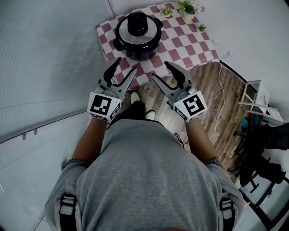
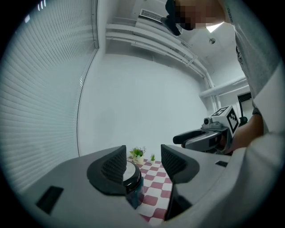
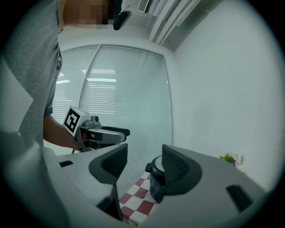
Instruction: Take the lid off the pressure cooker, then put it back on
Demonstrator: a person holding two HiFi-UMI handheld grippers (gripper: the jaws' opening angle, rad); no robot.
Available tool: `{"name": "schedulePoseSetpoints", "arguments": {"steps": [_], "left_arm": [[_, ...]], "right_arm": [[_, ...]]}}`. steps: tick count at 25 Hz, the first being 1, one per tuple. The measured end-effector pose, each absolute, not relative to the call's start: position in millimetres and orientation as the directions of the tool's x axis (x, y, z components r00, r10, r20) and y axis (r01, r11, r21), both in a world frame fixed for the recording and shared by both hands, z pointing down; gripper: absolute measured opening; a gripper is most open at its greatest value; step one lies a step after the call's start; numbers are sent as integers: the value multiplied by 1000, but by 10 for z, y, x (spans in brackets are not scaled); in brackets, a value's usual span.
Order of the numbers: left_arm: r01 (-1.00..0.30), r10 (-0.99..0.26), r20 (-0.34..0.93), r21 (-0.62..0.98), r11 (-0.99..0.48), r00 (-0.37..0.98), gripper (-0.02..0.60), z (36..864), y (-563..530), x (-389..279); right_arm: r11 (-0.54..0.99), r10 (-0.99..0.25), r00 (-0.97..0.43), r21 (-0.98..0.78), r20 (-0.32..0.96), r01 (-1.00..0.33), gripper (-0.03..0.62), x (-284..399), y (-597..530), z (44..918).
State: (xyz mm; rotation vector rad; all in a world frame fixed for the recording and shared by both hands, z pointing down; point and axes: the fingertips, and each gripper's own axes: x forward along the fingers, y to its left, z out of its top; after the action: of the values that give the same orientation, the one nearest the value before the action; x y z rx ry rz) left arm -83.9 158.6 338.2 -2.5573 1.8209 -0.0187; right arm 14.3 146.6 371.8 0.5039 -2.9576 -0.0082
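I see the dark round pressure cooker [image 1: 121,44], its silver lid [image 1: 135,40] with a black knob seated on top, on the far left of the red-and-white checked counter [image 1: 189,45]; my left tongs [image 1: 126,66] and right tongs [image 1: 160,70] hover on its near side, both open, empty, not touching it; small potted plants [image 1: 187,9] stand at the far edge.
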Motion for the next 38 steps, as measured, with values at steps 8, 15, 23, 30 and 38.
{"name": "schedulePoseSetpoints", "arguments": {"steps": [8,15,23,30,38], "left_arm": [[-934,-934,-3,-1,-357,357,261,3452,1150,-1067],[-922,-922,4,-1,-386,386,262,3504,727,-1373],[-901,-900,48,0,-433,433,262,3678,377,-1690],[-889,-883,114,16,-457,455,262,3923,87,-1827],[-866,-848,214,-17,-499,485,267,4188,-179,-1751]], "right_arm": [[936,-351,-921,53,166,-347,238,-97,1077,3736],[935,-356,-914,66,193,-350,245,-482,671,3742],[931,-363,-897,66,254,-358,268,-849,350,3906],[942,-334,-892,69,306,-329,272,-997,50,4067],[966,-258,-888,73,382,-249,276,-1102,-304,4298]]}}
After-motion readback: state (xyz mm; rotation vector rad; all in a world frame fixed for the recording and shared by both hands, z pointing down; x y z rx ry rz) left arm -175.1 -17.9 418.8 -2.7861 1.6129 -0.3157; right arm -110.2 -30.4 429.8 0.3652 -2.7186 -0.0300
